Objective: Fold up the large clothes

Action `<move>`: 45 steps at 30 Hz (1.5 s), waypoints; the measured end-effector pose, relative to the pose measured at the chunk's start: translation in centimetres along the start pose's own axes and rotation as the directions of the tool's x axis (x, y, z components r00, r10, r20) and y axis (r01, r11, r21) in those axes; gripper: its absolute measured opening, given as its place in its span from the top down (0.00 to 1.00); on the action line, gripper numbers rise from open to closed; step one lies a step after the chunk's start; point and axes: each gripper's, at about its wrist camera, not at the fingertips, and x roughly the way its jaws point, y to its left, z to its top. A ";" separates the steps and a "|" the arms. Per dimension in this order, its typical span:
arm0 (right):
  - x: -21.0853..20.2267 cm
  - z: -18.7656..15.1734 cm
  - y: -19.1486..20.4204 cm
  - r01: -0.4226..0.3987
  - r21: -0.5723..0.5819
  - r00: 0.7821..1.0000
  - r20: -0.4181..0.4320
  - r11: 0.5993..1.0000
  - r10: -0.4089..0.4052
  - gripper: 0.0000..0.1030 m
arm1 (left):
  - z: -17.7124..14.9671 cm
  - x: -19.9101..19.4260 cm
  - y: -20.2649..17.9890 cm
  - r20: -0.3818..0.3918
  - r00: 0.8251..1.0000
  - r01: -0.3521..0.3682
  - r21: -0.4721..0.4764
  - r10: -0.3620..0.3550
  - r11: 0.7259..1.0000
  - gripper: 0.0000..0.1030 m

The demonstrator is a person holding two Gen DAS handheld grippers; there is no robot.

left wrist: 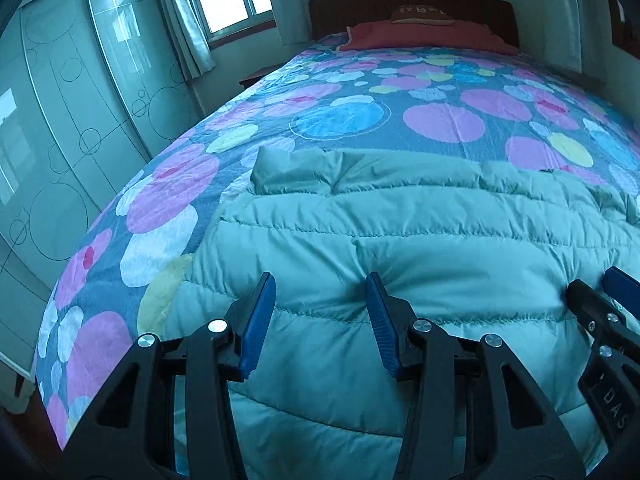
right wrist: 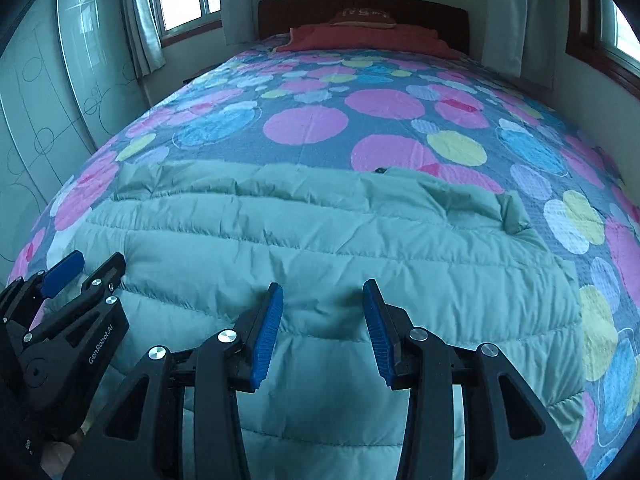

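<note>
Both the left gripper [left wrist: 322, 280] and right gripper [right wrist: 323, 286] gape wide, gripping nothing, above the puffy jacket [left wrist: 400, 240] on the bed [left wrist: 340, 92] — its near hem cut off.

Circle-print bedspread [left wrist: 440, 92] on bed; red pillow [right wrist: 360, 38] by dark headboard [left wrist: 412, 4]; wardrobe [left wrist: 60, 128] left.

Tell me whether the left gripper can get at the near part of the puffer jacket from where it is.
Probably yes. The left gripper is open, its fingertips at the mint-green puffer jacket spread on the bedspread, with nothing between them. The right gripper is alongside, not across its path.
</note>
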 end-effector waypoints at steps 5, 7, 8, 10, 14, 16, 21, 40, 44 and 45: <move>2.5 -1.4 0.1 0.011 -0.022 0.999 -0.035 1.000 -0.012 0.59 | -0.7 1.8 -0.7 -0.039 0.999 0.010 0.031 -0.008 0.999 0.57; 2.3 -1.2 0.1 0.011 -0.023 0.999 -0.041 1.000 -0.012 0.59 | -0.3 1.3 -0.7 -0.038 0.999 0.015 0.040 -0.014 0.999 0.61; 2.0 -1.0 0.1 0.008 -0.023 0.999 -0.040 1.000 -0.009 0.59 | -0.1 0.9 -0.6 -0.030 0.999 0.015 0.040 -0.014 0.999 0.62; 1.1 -0.3 -0.2 -0.004 -0.005 1.000 -0.025 1.000 0.004 0.59 | 0.7 -0.1 -0.2 0.002 1.000 0.018 0.025 -0.018 1.000 0.62; 0.7 1.5 -1.4 0.010 0.037 1.000 0.011 0.999 -0.010 0.59 | 2.8 -0.7 -0.1 0.055 0.998 0.004 0.014 -0.005 1.000 0.61; 1.5 2.0 -2.0 0.025 0.049 1.000 -0.003 0.998 -0.025 0.59 | 3.3 0.5 -0.4 0.040 0.999 -0.013 0.025 0.012 1.000 0.61; 4.4 1.6 -2.3 0.031 0.039 0.998 -0.053 0.999 -0.029 0.59 | 2.7 3.7 -1.4 -0.023 0.999 -0.038 0.090 0.040 0.995 0.61; 0.8 0.4 -7.6 0.147 0.123 0.989 0.015 0.981 -0.150 0.59 | 1.3 2.5 4.2 -0.034 0.998 -0.051 -0.014 0.050 0.999 0.60; -1.0 0.1 -5.3 0.084 0.107 0.995 0.050 0.991 -0.090 0.59 | 0.2 1.2 6.6 -0.031 0.997 -0.066 -0.050 0.065 0.997 0.60; -1.3 -0.1 -4.5 0.066 0.094 0.996 0.055 0.993 -0.072 0.59 | -0.1 0.9 7.3 -0.034 0.997 -0.067 -0.065 0.065 0.996 0.59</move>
